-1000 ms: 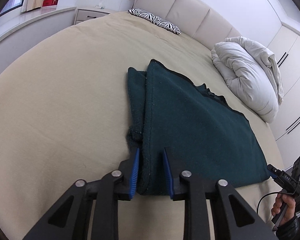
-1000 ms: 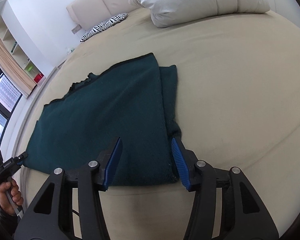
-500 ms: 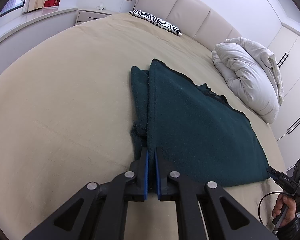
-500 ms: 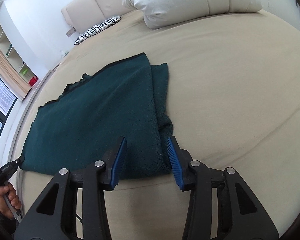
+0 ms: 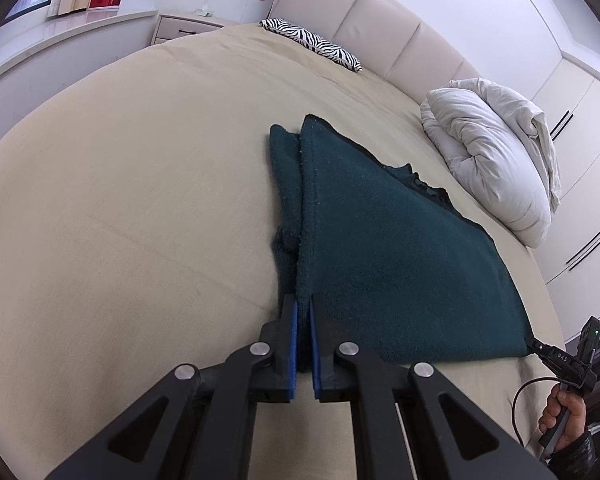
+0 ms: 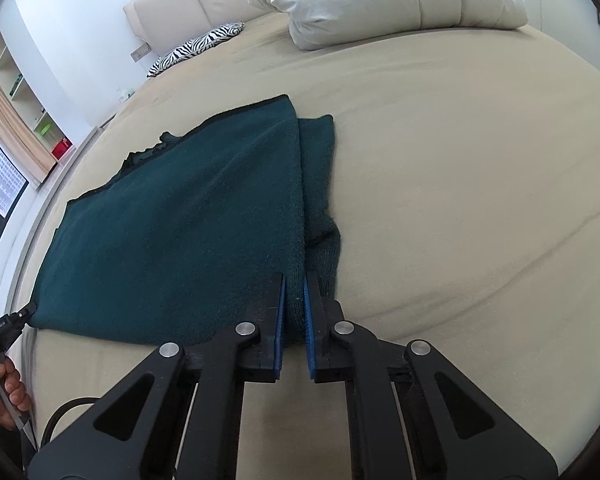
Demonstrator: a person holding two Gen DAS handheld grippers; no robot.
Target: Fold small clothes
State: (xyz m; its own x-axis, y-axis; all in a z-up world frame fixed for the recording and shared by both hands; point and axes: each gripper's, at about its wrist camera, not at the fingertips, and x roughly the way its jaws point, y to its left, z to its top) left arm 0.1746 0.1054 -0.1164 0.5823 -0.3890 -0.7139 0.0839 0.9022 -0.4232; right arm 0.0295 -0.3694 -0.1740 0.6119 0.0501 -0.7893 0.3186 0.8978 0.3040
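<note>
While the dark green garment lies flat on the beige bed, both tools grip its near hem. Left gripper: jaws clamped on the hem's left corner, at 6 o'clock in its view. Right gripper: jaws just closed, pinching the right corner. White duvet at 2 o'clock, zebra pillow at 12.
</note>
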